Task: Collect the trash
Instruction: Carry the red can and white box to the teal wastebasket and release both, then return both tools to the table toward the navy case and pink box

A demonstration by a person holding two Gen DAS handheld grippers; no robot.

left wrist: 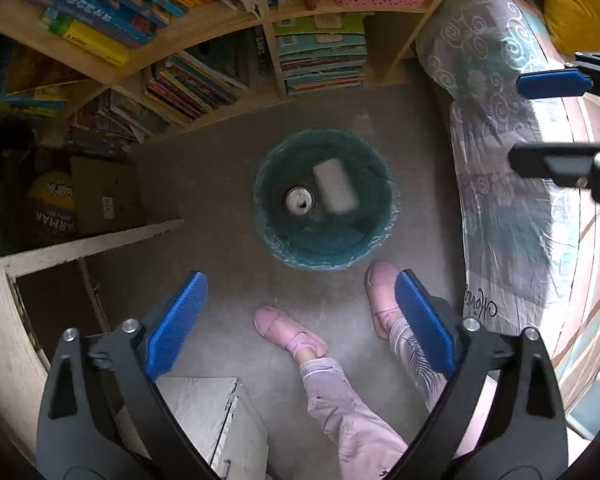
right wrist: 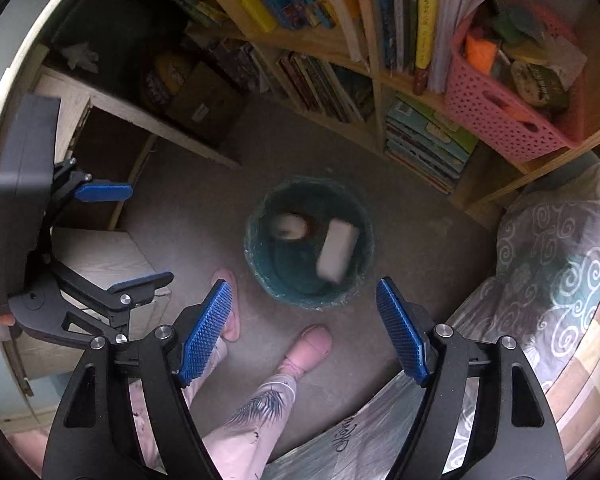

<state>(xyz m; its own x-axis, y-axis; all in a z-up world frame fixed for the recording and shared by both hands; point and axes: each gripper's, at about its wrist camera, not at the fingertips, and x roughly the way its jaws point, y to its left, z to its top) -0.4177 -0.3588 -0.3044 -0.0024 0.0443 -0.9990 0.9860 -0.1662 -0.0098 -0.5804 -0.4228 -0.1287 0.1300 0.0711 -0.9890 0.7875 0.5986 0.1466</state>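
From the left wrist, the left gripper [left wrist: 300,320] hangs spread and empty above the bin [left wrist: 323,199], where a can [left wrist: 299,200] and a white box [left wrist: 335,186] already lie. From the right wrist, the right gripper [right wrist: 304,332] is likewise released. The drop seems finished; next likely means finding more trash.

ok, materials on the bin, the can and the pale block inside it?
Bin: dark teal, lined with thin crinkly glossy film at the rim, likely a plastic bag. Can: bare shiny metal top with an opening, probably aluminium. Pale block: matte grey-white with rounded corners, blurred; could be carton or foam, can't tell.
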